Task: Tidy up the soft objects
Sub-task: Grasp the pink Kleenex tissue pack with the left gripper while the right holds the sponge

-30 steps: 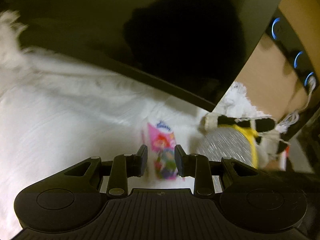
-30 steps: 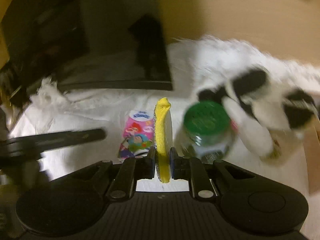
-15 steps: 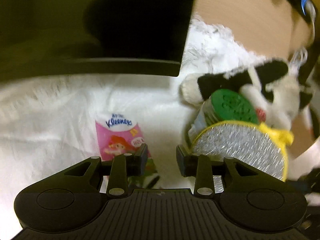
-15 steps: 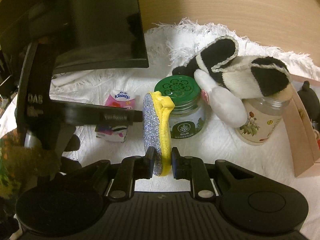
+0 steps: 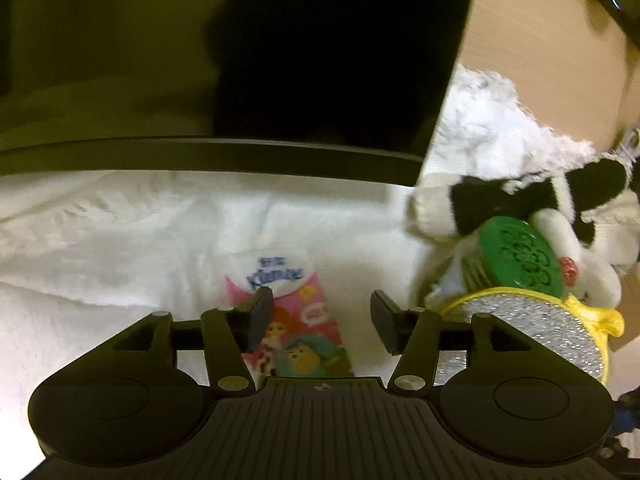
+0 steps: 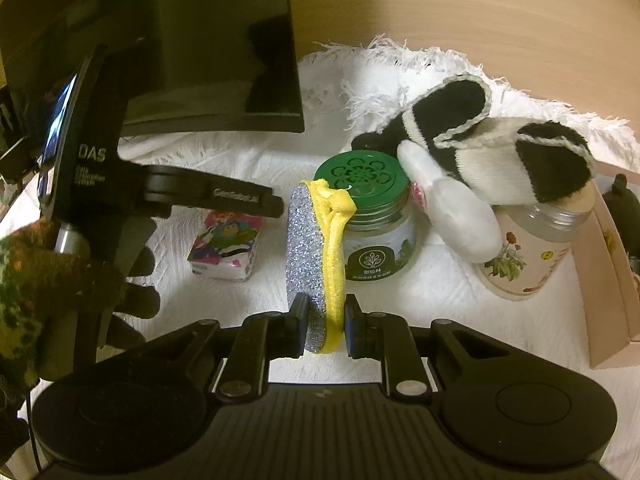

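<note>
The left tongs (image 5: 320, 322) stood apart, their jaws having just been opening, with nothing pressed between the pads; the pink tissue pack (image 5: 296, 320) lay flat on the white fringed cloth (image 5: 120, 240) directly beneath and ahead of the gap, apart from both fingers. The right tongs (image 6: 323, 330) were clamped on the lower edge of the glittery silver-and-yellow sponge (image 6: 316, 256), which stood upright on edge between the pads. Just beyond the sponge, and partly hidden by it, stood the green-lidded jar (image 6: 372, 216); to the right of the right tongs a black-and-white plush toy (image 6: 480, 156) lay draped over the green lid and over a floral jar (image 6: 528, 256). Left of the right tongs, the body of the left tool (image 6: 168, 196) reached across above the tissue pack, held by a gloved hand (image 6: 132, 284) below a camouflage-patterned sleeve (image 6: 36, 280). A dark monitor (image 5: 240, 60) rose behind the cloth, ahead of both tongs, and a pale pink box (image 6: 608, 280) stood at the far right edge.
</note>
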`<state>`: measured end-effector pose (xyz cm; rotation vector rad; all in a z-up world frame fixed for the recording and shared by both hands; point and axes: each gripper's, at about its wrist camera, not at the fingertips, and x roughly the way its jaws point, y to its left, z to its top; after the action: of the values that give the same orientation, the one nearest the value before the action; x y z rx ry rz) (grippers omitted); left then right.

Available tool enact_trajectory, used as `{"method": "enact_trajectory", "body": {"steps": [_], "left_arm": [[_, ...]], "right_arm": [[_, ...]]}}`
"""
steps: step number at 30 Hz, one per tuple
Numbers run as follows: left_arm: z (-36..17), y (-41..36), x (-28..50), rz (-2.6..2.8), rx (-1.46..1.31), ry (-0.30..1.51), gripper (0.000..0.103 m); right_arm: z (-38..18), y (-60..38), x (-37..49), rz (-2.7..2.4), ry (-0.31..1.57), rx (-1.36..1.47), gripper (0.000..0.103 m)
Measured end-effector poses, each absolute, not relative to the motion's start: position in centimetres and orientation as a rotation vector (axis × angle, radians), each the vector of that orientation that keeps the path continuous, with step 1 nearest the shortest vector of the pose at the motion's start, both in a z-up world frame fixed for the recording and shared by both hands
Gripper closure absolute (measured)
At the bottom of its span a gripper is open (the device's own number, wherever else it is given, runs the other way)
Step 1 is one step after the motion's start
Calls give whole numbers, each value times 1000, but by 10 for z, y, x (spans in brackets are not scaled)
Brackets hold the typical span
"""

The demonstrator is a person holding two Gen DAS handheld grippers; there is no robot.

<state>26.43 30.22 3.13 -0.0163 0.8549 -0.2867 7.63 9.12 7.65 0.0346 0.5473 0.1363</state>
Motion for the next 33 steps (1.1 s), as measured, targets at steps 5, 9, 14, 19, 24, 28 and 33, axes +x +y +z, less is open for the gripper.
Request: {"method": "enact_trajectory", "body": {"steps": [5, 9, 14, 19, 24, 28, 33], "left_arm": [[28, 289, 265, -303, 66, 848, 45], [31, 300, 265, -247, 46, 839, 63], [31, 327, 255, -217, -170, 858, 62], [28, 312, 266, -276, -83, 847, 61], [37, 305, 254, -259, 43, 889, 59], [28, 316, 248, -176, 79, 877, 58], [13, 330, 262, -326, -186, 923, 48]], "right_arm": [[78, 93, 75, 133, 551, 25, 85], [79, 92, 75, 126, 553, 26, 85], [78, 88, 73, 117, 551, 32, 85], [79, 90, 74, 114, 546, 26, 85], [80, 93, 70, 116, 536, -3, 85], [80, 90, 71, 113, 544, 7, 84], [82, 93, 72, 118, 539, -7, 84]]}}
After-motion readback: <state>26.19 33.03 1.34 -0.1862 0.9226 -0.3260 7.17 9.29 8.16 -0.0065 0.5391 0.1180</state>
